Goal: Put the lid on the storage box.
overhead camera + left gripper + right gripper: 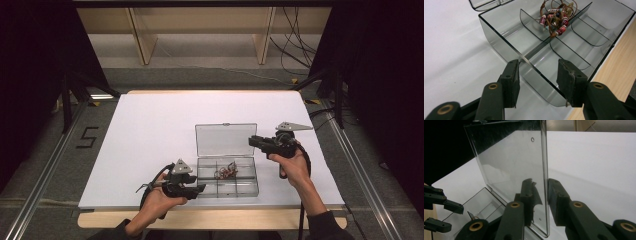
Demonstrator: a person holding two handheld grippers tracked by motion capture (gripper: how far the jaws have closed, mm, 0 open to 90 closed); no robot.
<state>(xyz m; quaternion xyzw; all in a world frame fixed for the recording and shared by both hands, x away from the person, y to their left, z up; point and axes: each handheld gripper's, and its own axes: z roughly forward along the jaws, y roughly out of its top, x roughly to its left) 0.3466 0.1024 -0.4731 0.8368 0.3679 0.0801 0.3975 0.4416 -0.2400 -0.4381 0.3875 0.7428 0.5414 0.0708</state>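
On the table, right tongs [540,202] pinch the lid [509,165]; left tongs [537,80], spread, straddle the box wall [534,75].

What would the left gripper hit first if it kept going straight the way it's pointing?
Probably the clear box: its near corner wall already sits between the left gripper and its open jaws, so that wall comes first, well before the beaded bracelet inside.

Glossy clear plastic box [506,47], matt white table [150,130], beaded cord bracelets [555,17]
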